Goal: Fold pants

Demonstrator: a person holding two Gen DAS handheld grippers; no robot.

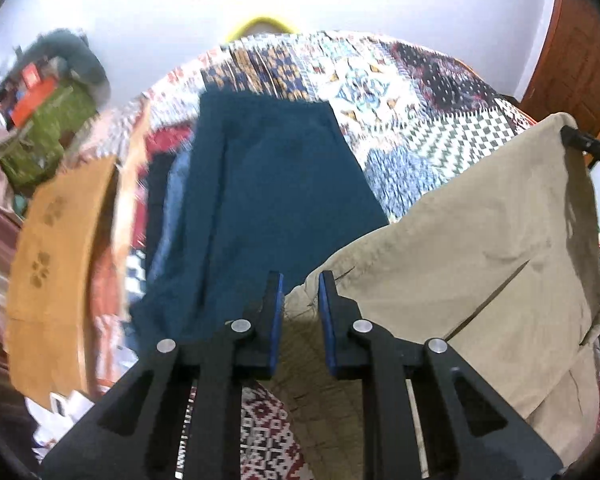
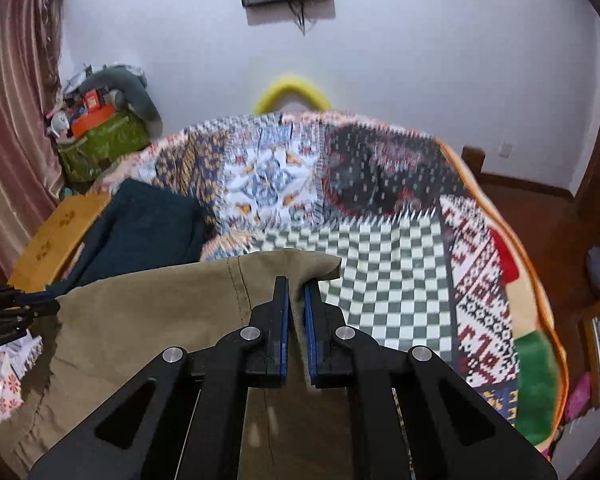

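we see the khaki pants (image 1: 480,248), creased, stretched between our left tool (image 1: 300,292) and right tool (image 2: 296,300), both clamped on them, above a patchwork bed (image 2: 380,240) by a white wall (image 2: 420,60).

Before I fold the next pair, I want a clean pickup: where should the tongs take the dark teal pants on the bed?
Probably the two corners of the teal pants' far, straight short edge, approached from above. They lie flat on the patchwork bedspread, so pinching both ends should lift them evenly.
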